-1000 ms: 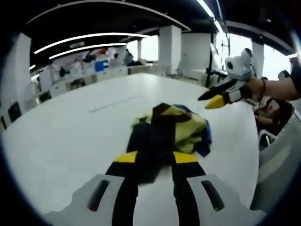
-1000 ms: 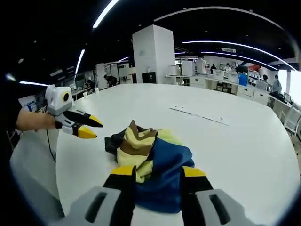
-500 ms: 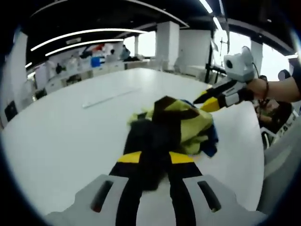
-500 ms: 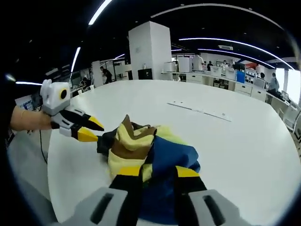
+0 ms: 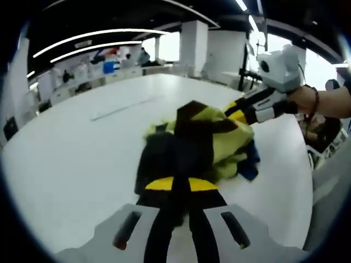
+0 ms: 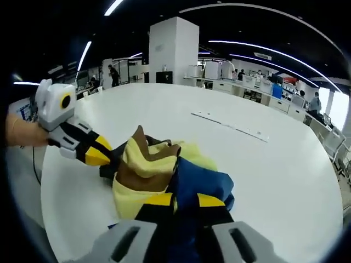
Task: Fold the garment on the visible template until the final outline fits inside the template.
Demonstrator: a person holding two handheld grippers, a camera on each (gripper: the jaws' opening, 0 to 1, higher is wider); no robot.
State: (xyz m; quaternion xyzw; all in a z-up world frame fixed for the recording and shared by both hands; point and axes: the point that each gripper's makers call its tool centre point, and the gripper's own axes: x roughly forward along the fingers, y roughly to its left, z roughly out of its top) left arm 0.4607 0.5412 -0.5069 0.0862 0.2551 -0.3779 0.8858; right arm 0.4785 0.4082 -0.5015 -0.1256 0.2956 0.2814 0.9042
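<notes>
You get dim ceilings crossed by bright strip lights [image 6: 249, 46]; window [image 5: 315, 68] glare blows out; the white table [image 5: 71, 148] shines, and edges bend and blur.

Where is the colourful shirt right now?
The crumpled garment lies on the white table, mid-frame in both views, between the left gripper and the right gripper.

garment [image 5: 203, 137] bunched on table [image 5: 71, 153], left tool [image 5: 181, 189] and right tool [image 6: 176, 204] at opposite sides
</notes>
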